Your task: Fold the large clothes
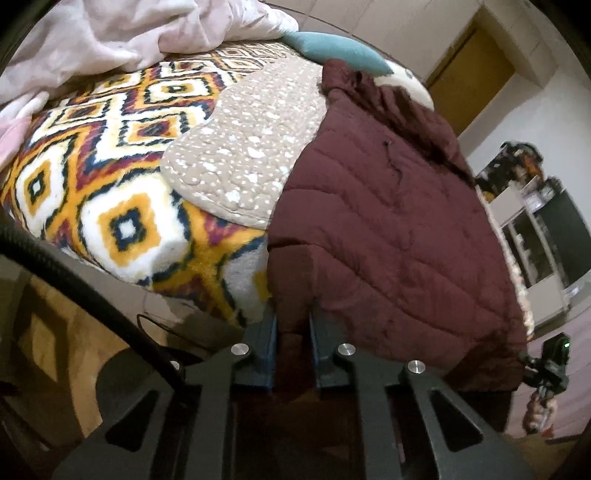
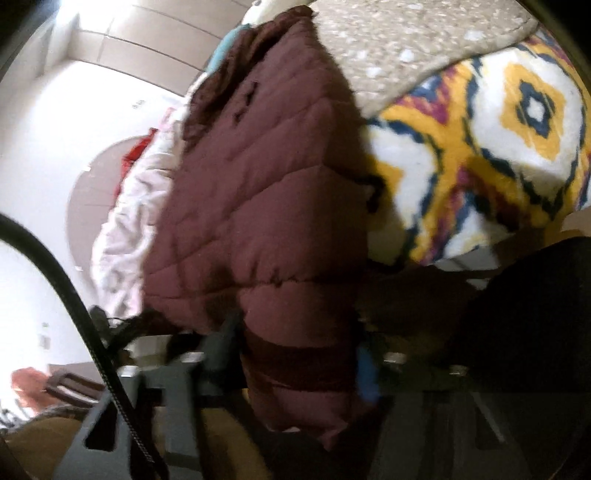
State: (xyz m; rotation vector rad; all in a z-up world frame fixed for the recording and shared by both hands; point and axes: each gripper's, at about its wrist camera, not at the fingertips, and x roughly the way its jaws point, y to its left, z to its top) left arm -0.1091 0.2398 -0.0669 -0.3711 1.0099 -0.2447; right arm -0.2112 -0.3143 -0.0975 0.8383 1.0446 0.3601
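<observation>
A maroon quilted jacket (image 1: 388, 221) lies spread on the bed, its lower hem hanging over the near edge. My left gripper (image 1: 293, 332) is shut on the hem at the jacket's left corner, with maroon fabric pinched between the blue pads. In the blurred right wrist view the same jacket (image 2: 258, 184) runs away from me, and my right gripper (image 2: 295, 354) is shut on a thick bunch of its hem that fills the gap between the fingers. At the far right of the left wrist view, a hand (image 1: 537, 413) holds that right gripper by the jacket's other corner.
A plush blanket (image 1: 92, 177) with orange, white and navy diamonds covers the bed. A beige spotted quilt (image 1: 243, 147) lies partly under the jacket. Crumpled pale pink bedding (image 1: 110, 33) and a teal pillow (image 1: 332, 46) sit at the far end. Wooden floor (image 1: 55, 350) lies below; a black cable (image 1: 74, 280) crosses it.
</observation>
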